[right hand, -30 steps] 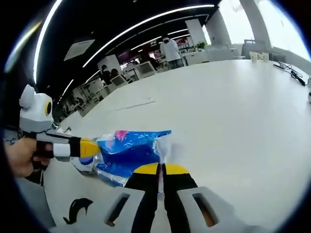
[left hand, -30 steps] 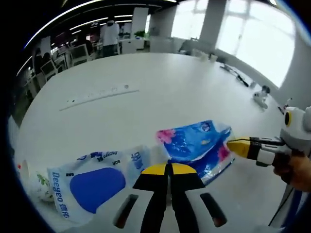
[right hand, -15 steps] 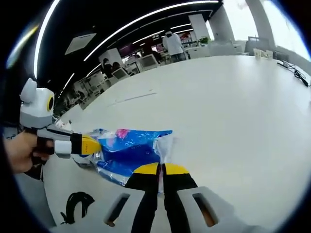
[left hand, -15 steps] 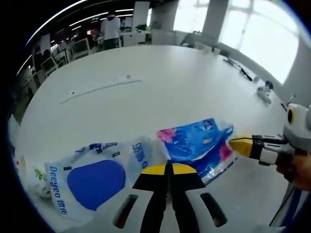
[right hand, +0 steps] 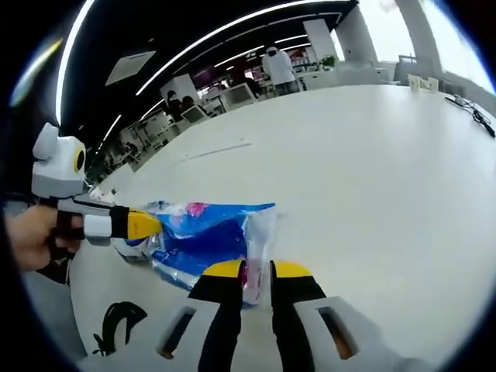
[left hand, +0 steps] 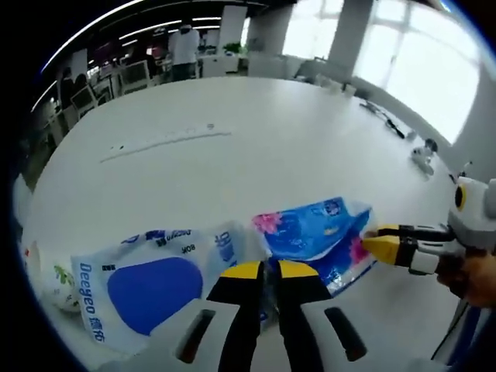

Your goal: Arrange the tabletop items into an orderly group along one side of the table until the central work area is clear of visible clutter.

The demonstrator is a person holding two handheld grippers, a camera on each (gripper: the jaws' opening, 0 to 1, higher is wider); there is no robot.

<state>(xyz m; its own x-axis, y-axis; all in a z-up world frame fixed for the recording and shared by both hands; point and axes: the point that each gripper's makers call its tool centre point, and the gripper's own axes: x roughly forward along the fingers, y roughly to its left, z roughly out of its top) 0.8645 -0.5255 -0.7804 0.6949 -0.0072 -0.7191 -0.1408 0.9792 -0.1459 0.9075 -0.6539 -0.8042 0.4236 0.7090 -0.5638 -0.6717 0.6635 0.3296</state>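
Blue plastic tissue pack (left hand: 318,236), floral print, flat on the white counter (left hand: 256,147) at its near edge, between the two tools. Beside it on the left, touching or overlapping: white pack with blue oval, lettered "Deeyeo" (left hand: 147,283). At the far left edge, a small white item with green print (left hand: 54,283), cut off by the view.

Change since half a second ago: left tool (left hand: 266,271) jaws, then closed tip to tip, now stand slightly parted with the pack's clear plastic edge in the gap. Right tool (right hand: 256,271) the same: jaws were shut, now a narrow gap with the crimped end of the tissue pack (right hand: 209,236) between them. Neither reads as clamped on it. Pack position on the counter much as before.

Meaning for the task, as a judgement: both tools appear to be letting go, so the pack is probably set down in its place next to the Deeyeo pack near the edge; centre of counter largely free, apart from a long thin strip (left hand: 167,142) lying farther out.

Unclear: whether either jaw pair touches the film; what the strip is; small objects at the far right of the counter (left hand: 422,153), too small to name.
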